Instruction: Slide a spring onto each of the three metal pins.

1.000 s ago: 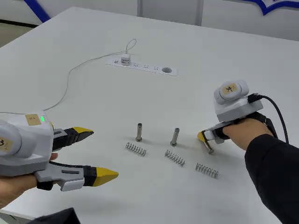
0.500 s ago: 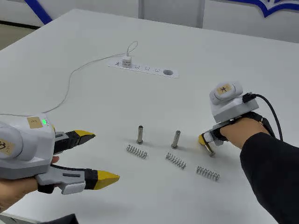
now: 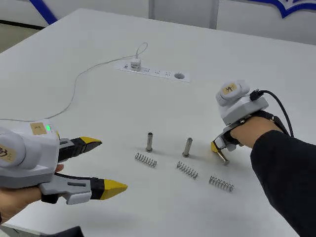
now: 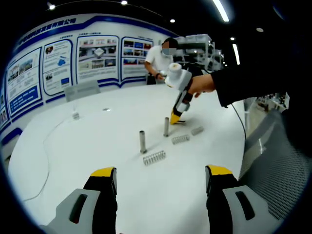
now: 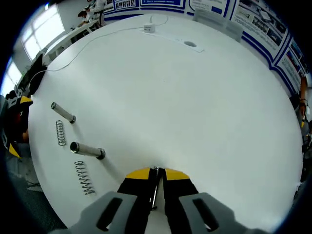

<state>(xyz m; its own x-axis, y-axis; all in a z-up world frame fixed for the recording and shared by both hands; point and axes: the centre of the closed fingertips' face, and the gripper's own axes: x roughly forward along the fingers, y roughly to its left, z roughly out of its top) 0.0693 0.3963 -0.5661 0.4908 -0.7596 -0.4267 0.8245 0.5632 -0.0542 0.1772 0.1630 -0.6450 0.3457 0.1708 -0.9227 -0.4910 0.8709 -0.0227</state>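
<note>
Right gripper (image 3: pixel 216 146) was clamped on the third pin (image 3: pixel 222 156), tilted at the worktop (image 3: pixel 98 108). Left gripper (image 3: pixel 108 165) hung open near the front edge. Middle pin (image 3: pixel 187 146) and end pin (image 3: pixel 149 141) stood bare mid-worktop. Springs (image 3: pixel 145 159) lay loose beside them, so zero of three fitted.

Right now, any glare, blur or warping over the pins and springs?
Head view: even light, sharp pins and springs. Left gripper view: fisheye curves the table, ceiling lamps flare. Right gripper view: strong warp, window blown out, springs legible, right tool's pin a sliver.
</note>
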